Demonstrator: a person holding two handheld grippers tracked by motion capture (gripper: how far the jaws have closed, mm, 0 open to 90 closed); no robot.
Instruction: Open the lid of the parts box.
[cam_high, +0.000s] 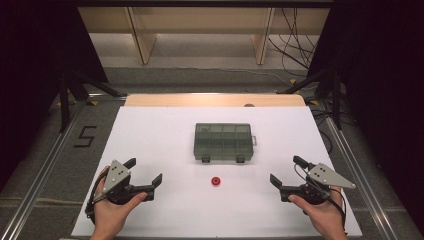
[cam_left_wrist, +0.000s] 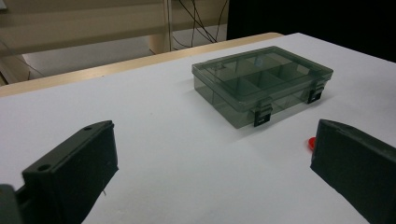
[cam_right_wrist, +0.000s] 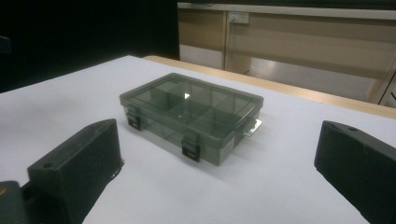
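The compartment box (cam_high: 223, 142) is lying flat on the table (cam_high: 150, 135), about midway between its left and right edges and toward its far side. The small round part (cam_high: 216, 181) is sitting on the table nearer the person than the box, slightly left of the box's centre and well apart from it. The left gripper (cam_high: 145, 175) is resting to the near left of the box, and the right gripper (cam_high: 284, 172) to its near right. The box's compartments are possibly holding nothing; the closed lid is obscuring them.
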